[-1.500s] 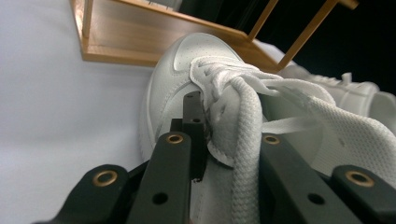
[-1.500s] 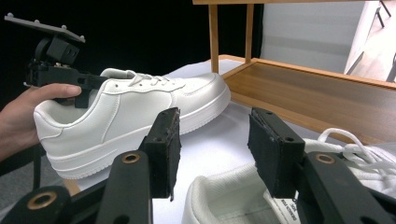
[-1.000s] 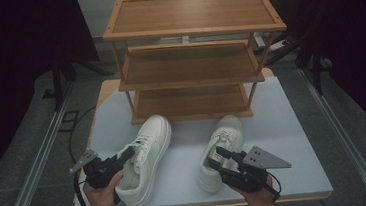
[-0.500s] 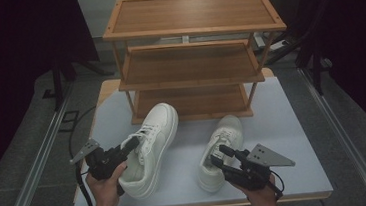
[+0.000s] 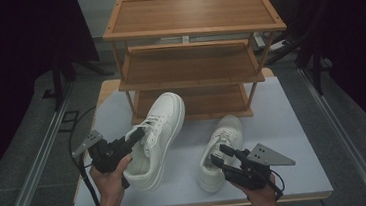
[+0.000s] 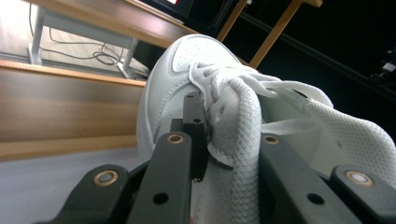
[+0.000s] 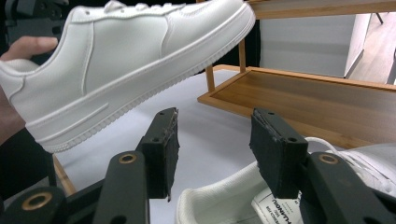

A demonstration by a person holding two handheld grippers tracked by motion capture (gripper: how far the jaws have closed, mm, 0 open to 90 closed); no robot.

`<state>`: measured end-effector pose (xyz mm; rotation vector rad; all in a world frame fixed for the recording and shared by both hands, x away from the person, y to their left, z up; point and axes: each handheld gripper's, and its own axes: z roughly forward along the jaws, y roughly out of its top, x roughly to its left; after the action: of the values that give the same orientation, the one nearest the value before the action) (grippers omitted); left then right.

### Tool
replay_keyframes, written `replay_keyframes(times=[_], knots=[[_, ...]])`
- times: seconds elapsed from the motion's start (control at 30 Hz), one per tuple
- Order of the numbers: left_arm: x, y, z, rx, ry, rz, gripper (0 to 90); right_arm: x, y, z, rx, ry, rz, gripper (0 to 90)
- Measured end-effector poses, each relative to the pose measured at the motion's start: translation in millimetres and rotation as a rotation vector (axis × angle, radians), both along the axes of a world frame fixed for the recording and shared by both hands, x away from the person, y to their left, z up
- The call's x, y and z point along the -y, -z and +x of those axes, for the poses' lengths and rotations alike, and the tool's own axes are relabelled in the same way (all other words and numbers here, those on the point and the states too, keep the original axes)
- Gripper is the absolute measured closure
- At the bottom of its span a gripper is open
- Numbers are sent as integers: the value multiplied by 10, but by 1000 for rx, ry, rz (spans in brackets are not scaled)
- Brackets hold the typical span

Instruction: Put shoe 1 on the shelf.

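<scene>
Dark floor and curtains ring your pale counter (image 5: 293, 123), which fills the lower middle of the high view. Your left tool (image 5: 133, 137), at lower left, is pinched on the laces and tongue of the left shoe (image 5: 156, 135); the left gripper view shows the lace bundle squeezed between the black jaws. That shoe is lifted and tilted, toe pointing up the frame toward the rack (image 5: 191, 52), its sole off the counter in the right gripper view (image 7: 130, 65). Your right tool (image 5: 223, 154), at lower right, stands spread, jaws apart just above the heel opening of the right shoe (image 5: 220, 150), with nothing between them. That second shoe lies flat on the counter, toe near the rack's bottom shelf (image 5: 196, 99). All three shelves of the rack, in the upper middle of the frame, look bare.

By my reading the job is early: one shoe is picked up but not yet placed, and the other is not yet gripped. Left to do: seat the lifted shoe on a shelf, then close on the second and follow.
</scene>
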<state>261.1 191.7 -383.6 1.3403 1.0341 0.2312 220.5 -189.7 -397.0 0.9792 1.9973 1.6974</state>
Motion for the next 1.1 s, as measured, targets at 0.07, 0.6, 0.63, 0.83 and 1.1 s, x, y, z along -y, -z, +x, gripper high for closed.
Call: replay_keyframes(times=[0.07,0.6,0.63,0.83,1.1], knots=[[11,-27,18,4,5,-12,818,-1,-1,0,0,-1,1,511],[137,-332,194,49,13,-21,819,-14,25,15,-15,-5,-1,505],[142,-347,205,50,13,-21,820,-10,27,16,-15,1,1,506],[163,-398,269,55,8,-41,820,2,25,17,-15,9,6,507],[227,-533,433,60,0,-40,820,-8,40,24,-20,5,5,509]])
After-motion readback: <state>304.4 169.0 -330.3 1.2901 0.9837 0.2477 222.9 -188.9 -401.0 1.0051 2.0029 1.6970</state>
